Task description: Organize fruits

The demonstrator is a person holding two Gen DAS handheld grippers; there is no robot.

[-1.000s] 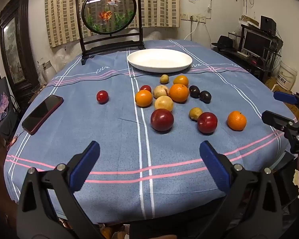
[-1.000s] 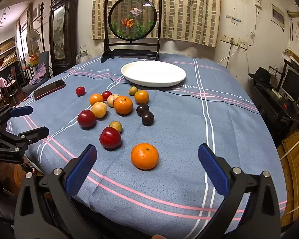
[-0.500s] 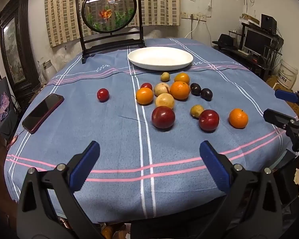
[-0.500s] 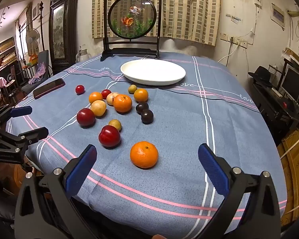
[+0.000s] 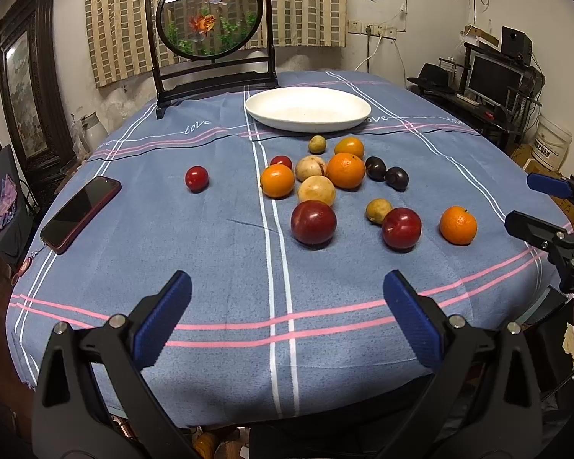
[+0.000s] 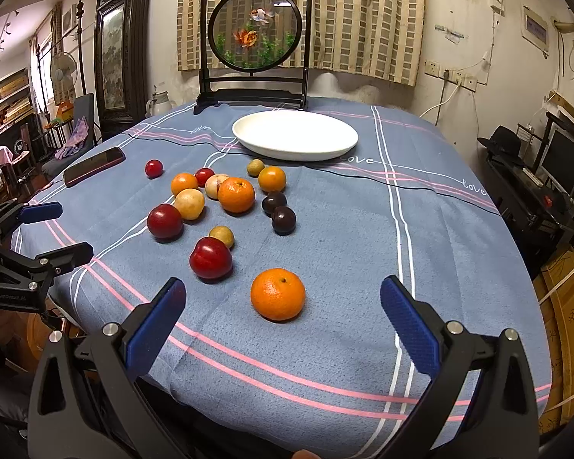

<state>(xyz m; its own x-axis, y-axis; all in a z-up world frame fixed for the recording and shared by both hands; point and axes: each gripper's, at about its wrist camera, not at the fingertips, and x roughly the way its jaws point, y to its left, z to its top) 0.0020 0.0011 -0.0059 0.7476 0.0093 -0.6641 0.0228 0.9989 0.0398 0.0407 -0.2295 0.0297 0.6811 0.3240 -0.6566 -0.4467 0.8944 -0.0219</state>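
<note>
Both grippers are held over the near edge of the desk (image 5: 95,206), which is covered by a blue cloth with pink and white stripes. The jaws of the left gripper (image 5: 287,315) are spread wide and nothing is held between them. The jaws of the right gripper (image 6: 283,313) are likewise spread wide and empty; this gripper is also seen at the right margin of the left wrist view (image 5: 547,206).

The fruits are found loose on the cloth, none on the white plate (image 6: 295,135), which is set toward the far side in front of a framed goldfish screen (image 6: 257,30). A lone orange (image 6: 278,293) lies nearest the right gripper, just ahead of its open jaws and apart from the rest. A red plum (image 6: 210,258) is seen to its left, touching or nearly touching a small yellow-green fruit (image 6: 222,235). A larger dark red plum (image 5: 313,222) lies ahead of the left gripper. Behind these, a tight cluster of oranges and pale fruits (image 5: 317,176) is noted, with two dark plums (image 6: 278,212) on its right side. One small red fruit (image 5: 196,178) sits well apart to the left.

A phone (image 5: 81,212) lies near the left edge of the desk. Bare cloth is observed between the near edge and the nearest fruits, and along the right half of the desk.
</note>
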